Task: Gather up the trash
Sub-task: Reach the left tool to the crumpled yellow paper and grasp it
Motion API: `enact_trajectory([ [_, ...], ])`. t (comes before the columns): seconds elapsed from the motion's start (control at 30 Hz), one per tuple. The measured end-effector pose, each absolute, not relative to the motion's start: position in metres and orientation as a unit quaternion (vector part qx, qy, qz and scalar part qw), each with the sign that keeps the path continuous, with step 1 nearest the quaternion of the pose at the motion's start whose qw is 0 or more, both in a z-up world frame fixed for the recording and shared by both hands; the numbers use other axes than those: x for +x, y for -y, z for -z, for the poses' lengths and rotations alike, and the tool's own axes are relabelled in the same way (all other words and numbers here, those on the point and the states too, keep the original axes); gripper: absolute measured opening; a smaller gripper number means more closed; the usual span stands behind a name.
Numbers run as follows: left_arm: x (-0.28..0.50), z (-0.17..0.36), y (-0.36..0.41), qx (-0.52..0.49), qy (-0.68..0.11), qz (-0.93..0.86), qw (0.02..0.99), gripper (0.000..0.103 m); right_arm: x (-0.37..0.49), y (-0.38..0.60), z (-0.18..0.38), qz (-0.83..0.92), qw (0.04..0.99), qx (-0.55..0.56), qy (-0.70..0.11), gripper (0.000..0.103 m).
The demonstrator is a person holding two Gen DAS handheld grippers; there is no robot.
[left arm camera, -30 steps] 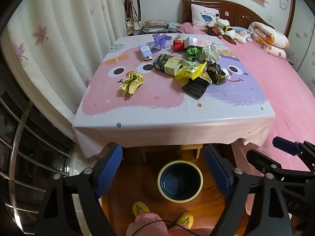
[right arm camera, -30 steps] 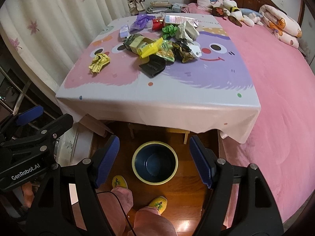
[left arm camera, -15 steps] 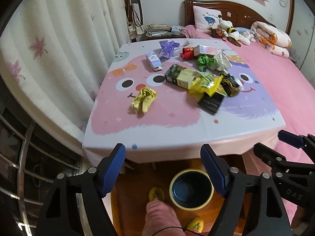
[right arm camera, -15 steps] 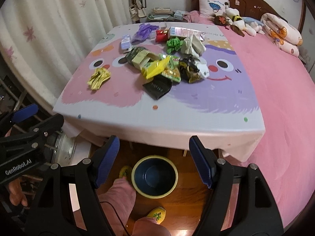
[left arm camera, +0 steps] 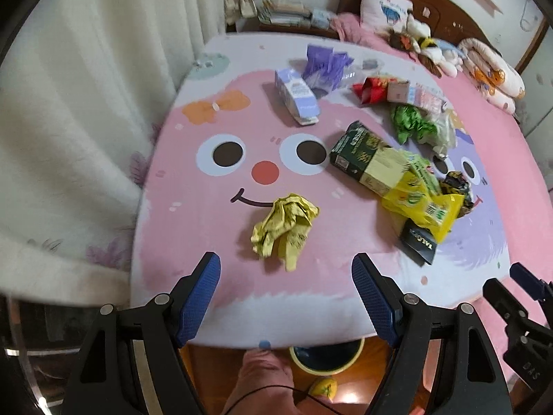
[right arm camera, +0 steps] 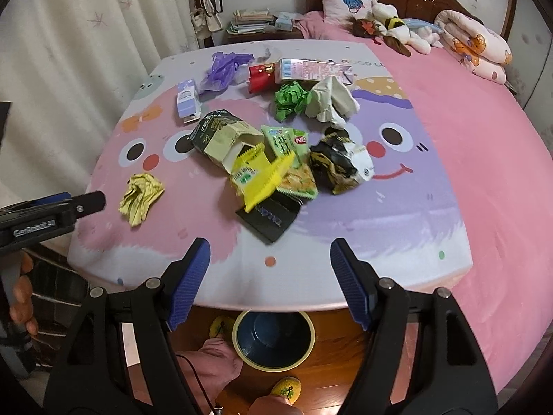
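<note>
- We hold the left hand-held gripper [left arm camera: 286, 288] and right hand-held gripper [right arm camera: 269, 282] wide and empty
- All the trash sits mid-frame on the desk [right arm camera: 397, 228]: crumpled yellow wrapper [left arm camera: 285, 226] nearest, pile [right arm camera: 276, 169] beyond
- The bin [right arm camera: 273, 340], bottom centre, looks empty, so we judge nothing collected yet
</note>
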State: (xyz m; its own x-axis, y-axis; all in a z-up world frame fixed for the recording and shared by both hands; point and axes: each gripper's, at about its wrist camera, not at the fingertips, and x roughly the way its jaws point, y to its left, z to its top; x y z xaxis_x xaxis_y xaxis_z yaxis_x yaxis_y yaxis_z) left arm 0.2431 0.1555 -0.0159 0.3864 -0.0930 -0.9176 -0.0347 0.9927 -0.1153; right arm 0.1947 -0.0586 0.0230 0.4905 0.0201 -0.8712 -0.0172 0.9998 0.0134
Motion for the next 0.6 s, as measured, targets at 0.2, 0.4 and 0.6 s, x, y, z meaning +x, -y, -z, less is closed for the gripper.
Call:
enact_trajectory([
  [0.2,0.290,0.062,-0.157,-0.021,-0.597,0.035,0.801,0.080,0.232,0.046,-0.018,0.003,0.856,0.008,-0.516,0.069],
  [0.4,0.322,0.105,-0.148,0.023,-0.632,0.062,0.772,0.075,0.261,0.042,-0.020,0.020,0.853,0.007,-0.521,0.069],
  [0.6,0.340,0.123,-0.143,0.026,-0.639,0.098,0.762,0.042,0.285,0.038,-0.015,0.023,0.848,0.009,-0.529,0.069],
])
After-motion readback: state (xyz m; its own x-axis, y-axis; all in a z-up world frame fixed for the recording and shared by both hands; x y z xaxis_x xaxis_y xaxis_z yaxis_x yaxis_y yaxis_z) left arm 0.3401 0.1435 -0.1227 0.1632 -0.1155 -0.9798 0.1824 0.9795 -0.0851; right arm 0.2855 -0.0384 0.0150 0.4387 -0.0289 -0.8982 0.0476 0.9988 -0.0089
